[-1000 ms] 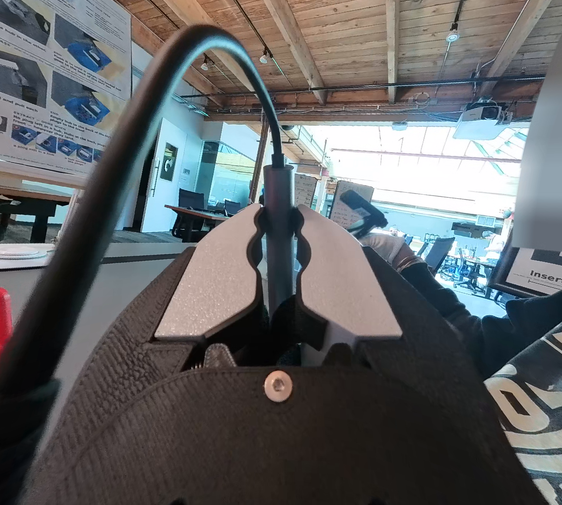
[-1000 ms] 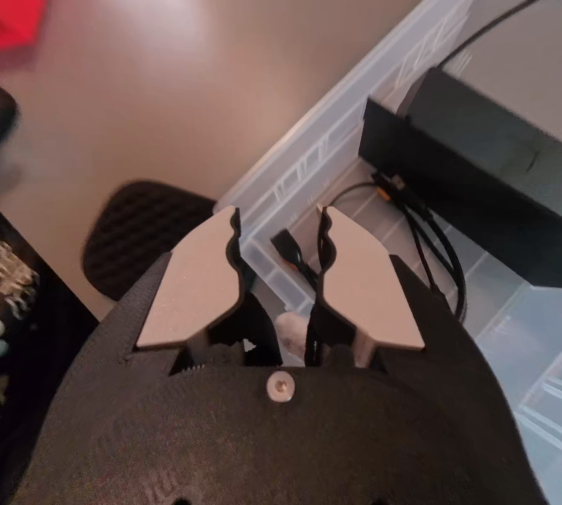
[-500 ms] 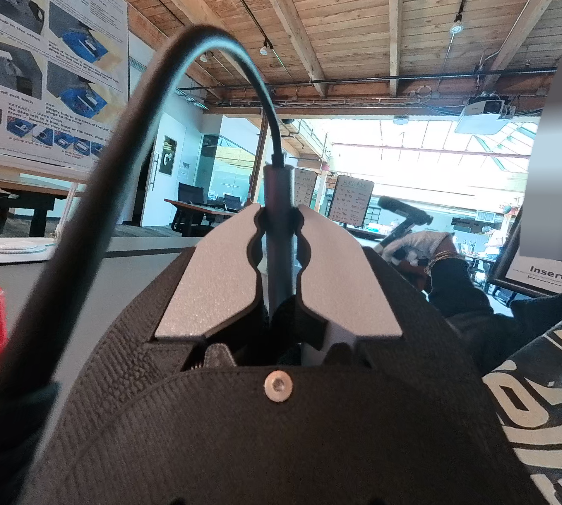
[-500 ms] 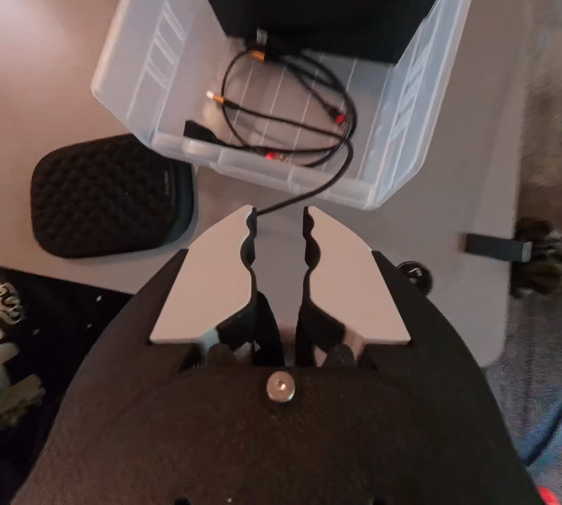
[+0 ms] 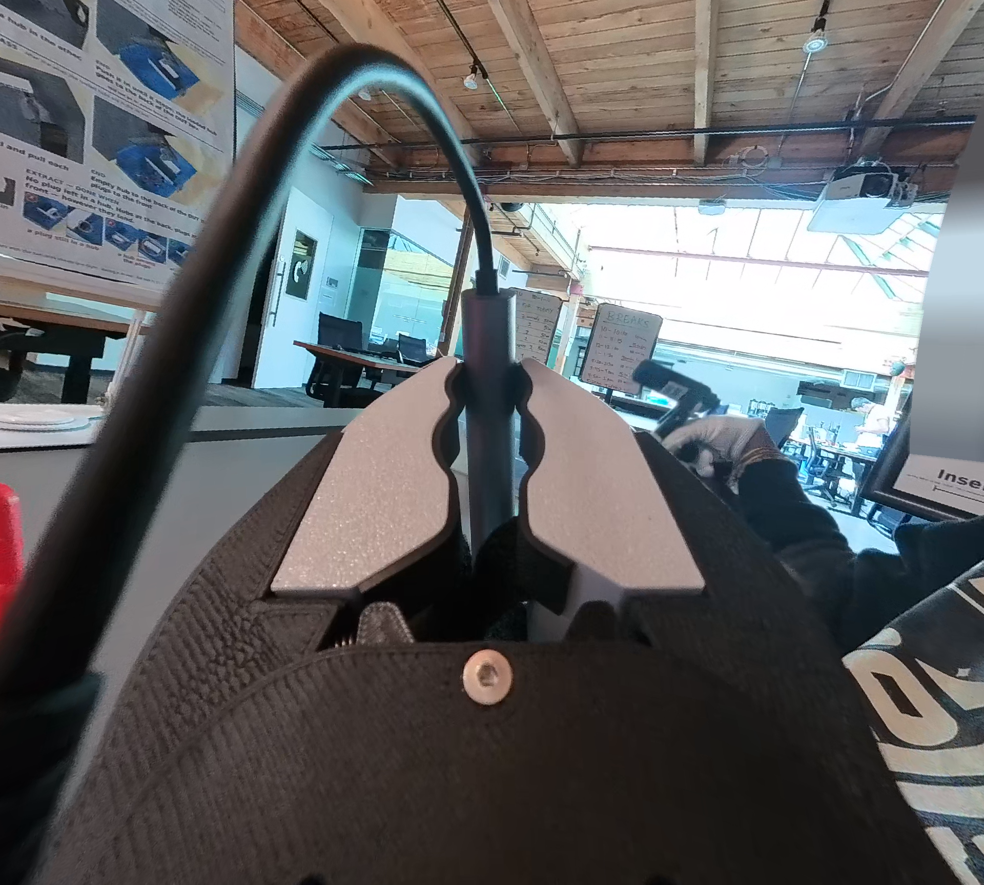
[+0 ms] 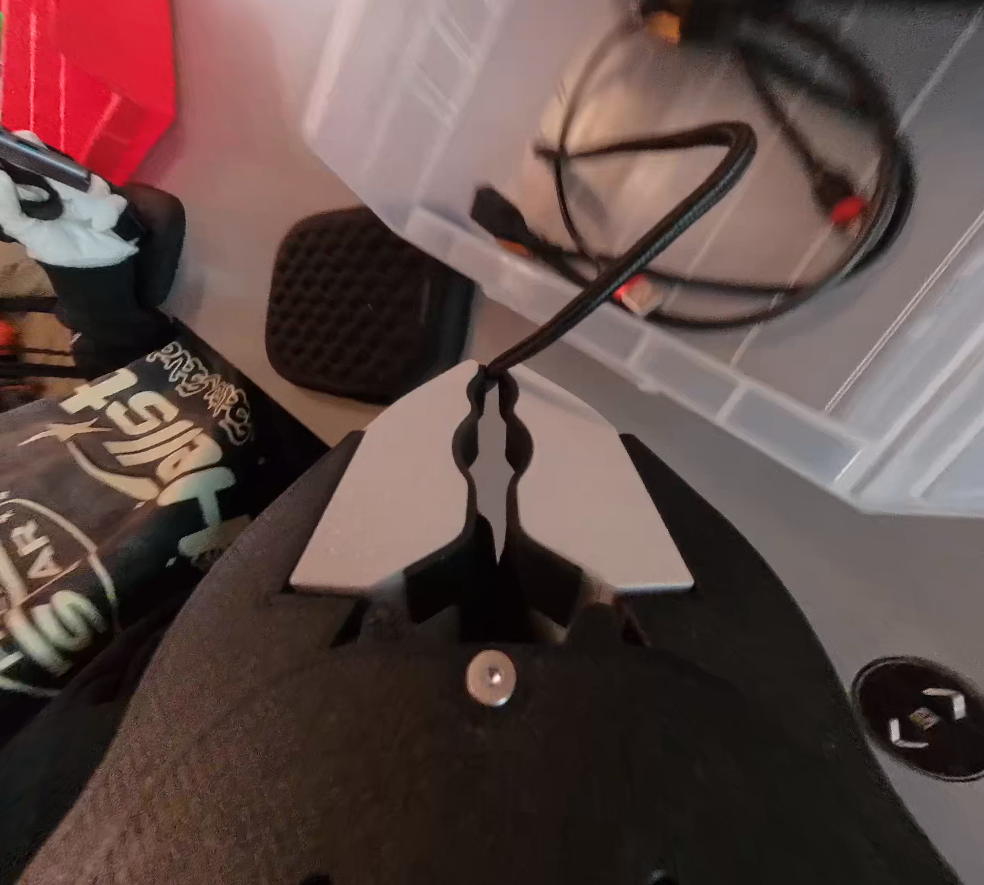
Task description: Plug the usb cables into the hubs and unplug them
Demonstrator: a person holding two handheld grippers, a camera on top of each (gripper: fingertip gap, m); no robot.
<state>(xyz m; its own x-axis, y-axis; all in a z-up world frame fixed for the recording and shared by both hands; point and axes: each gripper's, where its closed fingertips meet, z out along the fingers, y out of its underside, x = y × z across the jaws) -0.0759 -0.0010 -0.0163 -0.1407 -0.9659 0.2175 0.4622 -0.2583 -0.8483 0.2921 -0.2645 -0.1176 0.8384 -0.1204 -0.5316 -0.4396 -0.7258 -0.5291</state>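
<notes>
Left gripper [image 5: 489, 382] clamping grey hub [image 5: 487, 412], right gripper [image 6: 492, 380] apparently pinching cable [image 6: 628, 263]

open-plan office/workshop loft: timber-beam ceiling [image 5: 612, 7], desks [image 5: 351, 353], office chairs [image 5: 338, 334], whiteboards [image 5: 620, 348], ceiling projector [image 5: 862, 201].

We see a red bin [image 6: 80, 33] and a black textured pad [image 6: 362, 305] on the grey tabletop [image 6: 745, 593]; wooden ceiling [image 5: 612, 7], instruction poster [image 5: 106, 113], projector [image 5: 857, 199] overhead.
</notes>
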